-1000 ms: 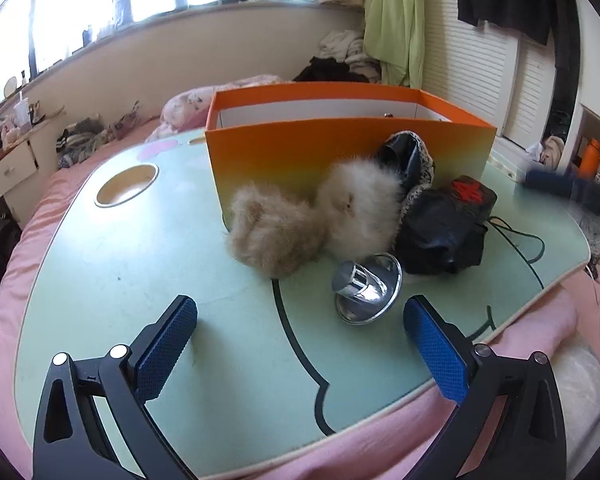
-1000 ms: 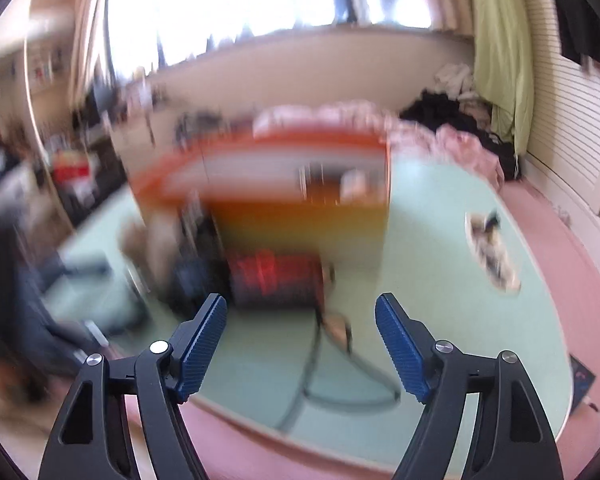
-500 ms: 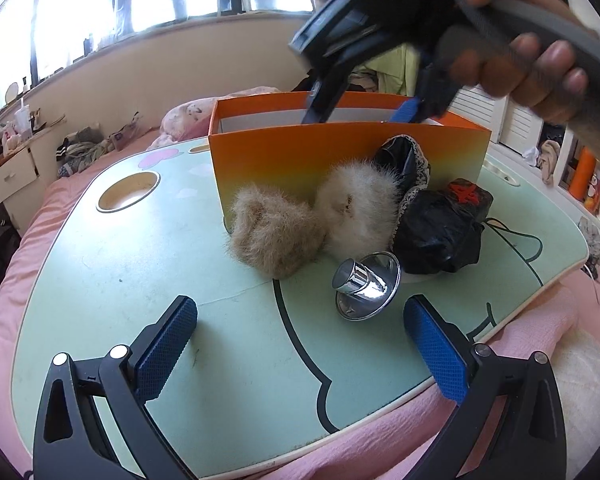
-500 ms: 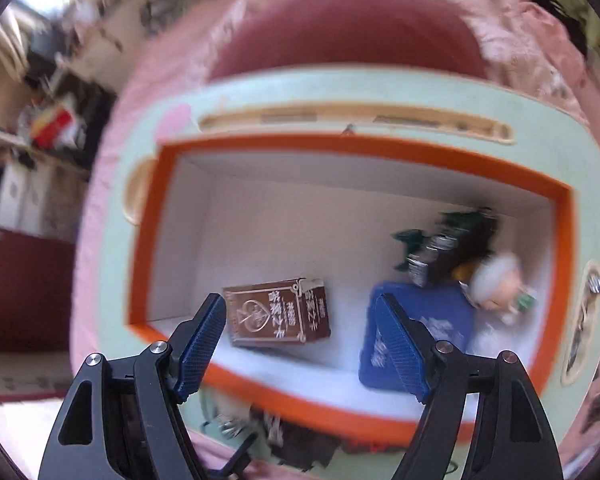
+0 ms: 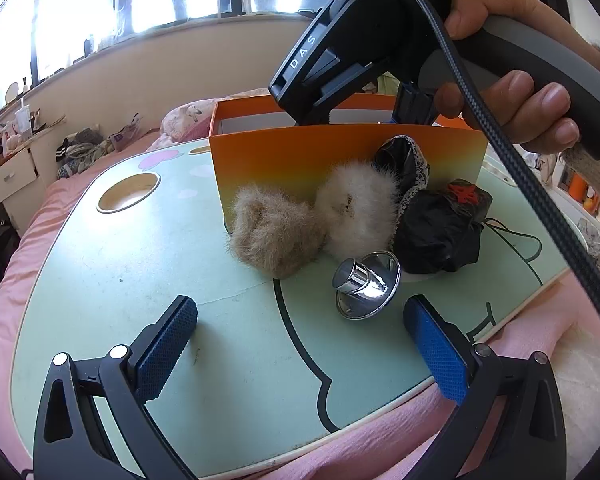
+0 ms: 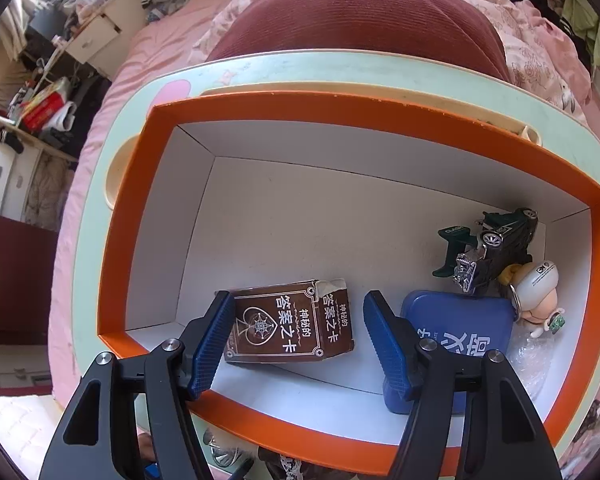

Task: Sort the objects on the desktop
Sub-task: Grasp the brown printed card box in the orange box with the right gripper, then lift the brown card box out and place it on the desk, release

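Above the orange box, the right gripper is held with jaws just narrowed, nothing clamped; the left gripper is spread wide.

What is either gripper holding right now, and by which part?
Nothing. The left gripper is open above the table. The right gripper, jaws just narrowing, hangs over the card box without touching it.
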